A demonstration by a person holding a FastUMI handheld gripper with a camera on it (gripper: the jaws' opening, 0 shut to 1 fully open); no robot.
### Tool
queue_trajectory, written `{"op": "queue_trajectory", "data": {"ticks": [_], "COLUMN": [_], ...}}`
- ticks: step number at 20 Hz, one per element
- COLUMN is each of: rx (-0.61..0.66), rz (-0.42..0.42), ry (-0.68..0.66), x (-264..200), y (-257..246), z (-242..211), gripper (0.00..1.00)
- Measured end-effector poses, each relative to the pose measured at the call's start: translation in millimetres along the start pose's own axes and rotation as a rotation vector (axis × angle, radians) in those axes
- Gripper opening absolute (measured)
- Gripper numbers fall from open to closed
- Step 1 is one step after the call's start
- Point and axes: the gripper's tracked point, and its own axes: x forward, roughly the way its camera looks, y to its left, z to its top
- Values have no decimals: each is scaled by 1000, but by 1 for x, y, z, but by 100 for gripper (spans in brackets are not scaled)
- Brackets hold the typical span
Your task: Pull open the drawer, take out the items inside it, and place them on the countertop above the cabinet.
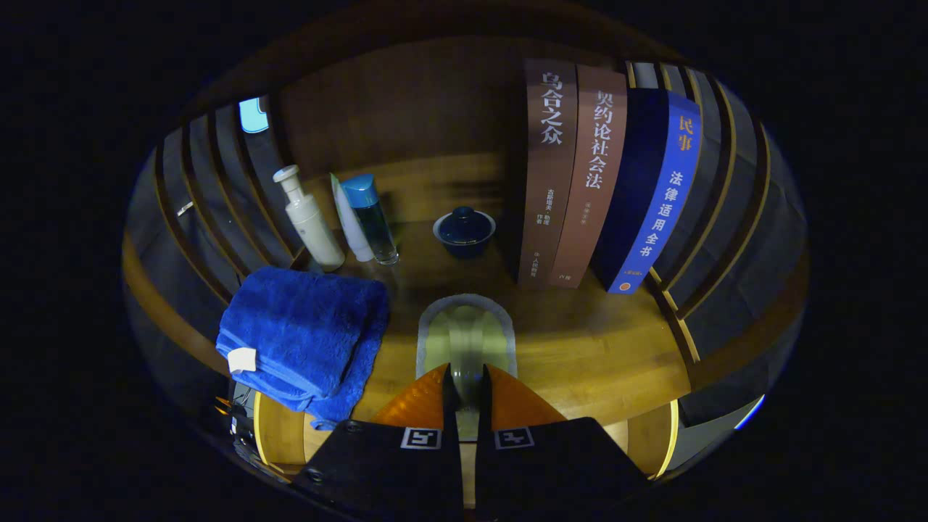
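Observation:
My gripper [465,388] is shut on the near end of a flat pale green item with a grey rim [465,335]. The item sticks out forward from between the fingers, over the wooden countertop [602,348]. I cannot tell whether it rests on the wood or hangs just above it. A folded blue towel [304,333] lies on the countertop just left of the fingers, with one corner hanging over the front edge.
Beyond the item stands a dark blue lidded bowl [464,230]. Left of it are a white pump bottle [310,221], a white tube [351,221] and a blue-capped clear bottle [373,217]. Three upright books [602,181] stand at the right. Slatted walls close in both sides.

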Motion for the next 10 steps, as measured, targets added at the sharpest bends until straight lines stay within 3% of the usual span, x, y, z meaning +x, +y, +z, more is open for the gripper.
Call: {"op": "queue_trajectory", "data": {"ticks": [3, 6, 10], "rx": [23, 51, 55], "rz": [7, 17, 10], "ry": [14, -12, -6], "x": [13, 22, 23], "y": [-5, -5, -6], "z": [3, 7, 5], "gripper": [15, 25, 72]}}
